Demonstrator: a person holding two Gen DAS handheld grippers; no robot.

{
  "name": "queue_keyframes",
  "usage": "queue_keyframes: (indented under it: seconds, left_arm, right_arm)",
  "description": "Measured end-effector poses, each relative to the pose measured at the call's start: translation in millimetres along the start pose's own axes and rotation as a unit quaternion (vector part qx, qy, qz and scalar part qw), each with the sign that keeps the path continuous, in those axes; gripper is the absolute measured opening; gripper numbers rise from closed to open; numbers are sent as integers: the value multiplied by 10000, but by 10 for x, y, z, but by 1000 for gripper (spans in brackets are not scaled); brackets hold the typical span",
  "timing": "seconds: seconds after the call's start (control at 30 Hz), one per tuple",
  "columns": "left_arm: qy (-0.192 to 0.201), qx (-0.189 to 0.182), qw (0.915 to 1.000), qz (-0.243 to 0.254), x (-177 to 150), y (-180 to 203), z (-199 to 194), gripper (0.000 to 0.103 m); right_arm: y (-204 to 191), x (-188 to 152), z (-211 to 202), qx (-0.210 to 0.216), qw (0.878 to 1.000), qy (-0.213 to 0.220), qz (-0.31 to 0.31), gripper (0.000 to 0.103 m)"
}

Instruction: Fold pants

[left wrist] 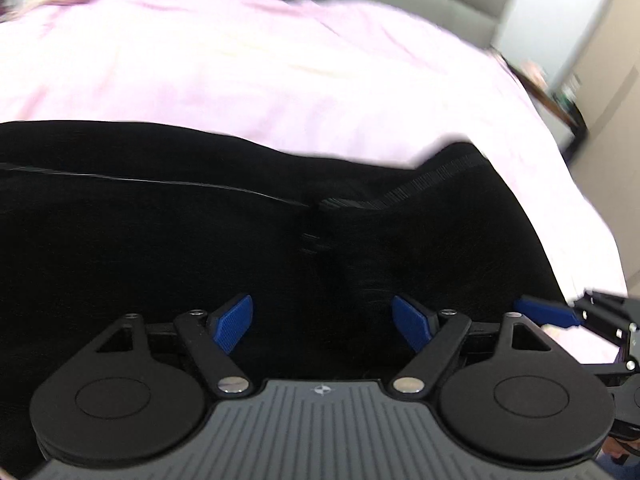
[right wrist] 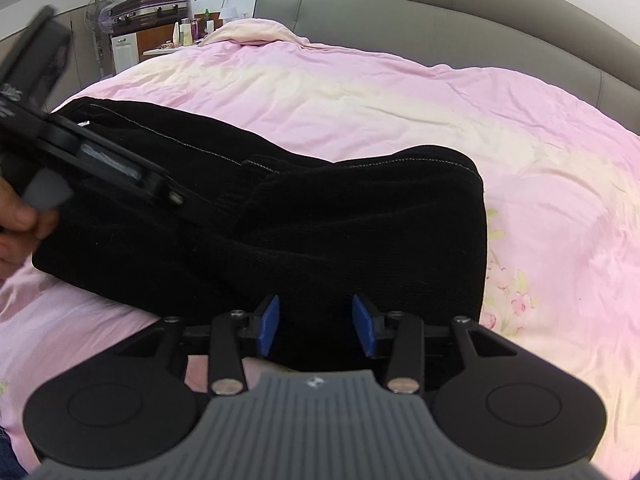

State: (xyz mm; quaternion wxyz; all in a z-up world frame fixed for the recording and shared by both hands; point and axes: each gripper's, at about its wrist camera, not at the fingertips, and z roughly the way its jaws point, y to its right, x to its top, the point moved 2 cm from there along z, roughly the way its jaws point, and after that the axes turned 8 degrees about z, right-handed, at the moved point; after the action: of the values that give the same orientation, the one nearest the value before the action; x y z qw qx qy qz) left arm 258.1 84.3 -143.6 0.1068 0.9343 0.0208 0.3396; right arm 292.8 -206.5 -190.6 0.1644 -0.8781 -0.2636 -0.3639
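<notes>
Black pants [right wrist: 320, 224] lie folded in a thick bundle on a pink bed cover [right wrist: 400, 92]. They also fill the left wrist view [left wrist: 200, 248], with a stitched seam and waistband showing. My left gripper [left wrist: 323, 326] is open, its blue pads wide apart just above the near part of the pants. My right gripper [right wrist: 317, 326] is open, its blue pads at the near edge of the bundle with black cloth between them. The left gripper's body [right wrist: 60, 148] shows at the left of the right wrist view, over the pants. A blue fingertip of the right gripper [left wrist: 546, 313] shows at the right of the left wrist view.
A grey padded headboard [right wrist: 440, 20] runs along the far side of the bed. A bedside cabinet with bottles [right wrist: 176, 36], a suitcase [right wrist: 148, 6] and a fan [right wrist: 98, 12] stand at the far left. The pink cover extends right of the pants.
</notes>
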Motion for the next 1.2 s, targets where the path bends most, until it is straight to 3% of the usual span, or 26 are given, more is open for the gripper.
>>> queue_keyframes:
  seconds: [0.17,0.33,0.43,0.63,0.73,0.77,0.8,0.83,0.87,0.9,0.97,1.03,1.1,1.13,1.2]
  left_arm:
    - [308,641,9924,-1008,-245,-754,-530,93]
    - [482,1353,9663,-2138,-540,-1623,-1071,94]
    - [592,1400,9515,-2675,-735,-2015,-1302,94]
    - [928,1617,9253,-3303,-837,-2436,-1678,95]
    - [851,1646,9263,-3280,-799,-2609,-1718,98]
    - [761,1648,9306,-3178,-746,-2606,-1629,98]
    - [648,1638,9345,-3094,-735,-2681,-1604,98]
    - [556,1621,9355,-3089,-723,-2795,-1590,98]
    - [538,1559,9351,-3137,-733,-2857,-1591,98]
    - [608,1478,9336,-3208,-752,-2910,-1629,98]
    - [859,1349,9301,-3308,-824,-3016,-1703,98]
    - [966,1332,9263,-3388,-892,-3120,-1743,98]
    - [988,1304,9176,-3622,-980,-3229,-1747,98]
    - [975,1236,9131,-3761,-1020,-3272,-1722,98]
    - [986,1051,9082,-3930,-1061,-3317,-1655,98]
  right_arm:
    - [-3,57,-41,182,9993,266,207,37]
    - [-204,80,-70,141,9980,599,-125,37]
    - [-398,148,-114,204,9974,691,-65,37]
    - [-1312,287,-45,729,9950,603,-315,37]
    - [-1916,325,129,1155,9909,176,-669,38]
    - [-2109,341,225,1454,9863,-338,-700,43]
    - [-2259,374,372,1959,9727,-1166,-433,42]
    - [-2366,404,483,2497,9498,-1885,33,42]
    - [-2505,448,525,3133,9158,-2474,446,41]
    - [-2623,540,455,3605,8961,-2545,468,40]
    - [-2805,800,115,4144,8808,-2287,155,42]
    - [-2863,1088,-327,4720,8575,-2044,119,43]
    - [-2806,1343,-738,5267,8311,-1770,214,54]
    - [-2773,1427,-867,5365,8272,-1659,223,61]
    - [-2765,1496,-940,5144,8439,-1525,67,64]
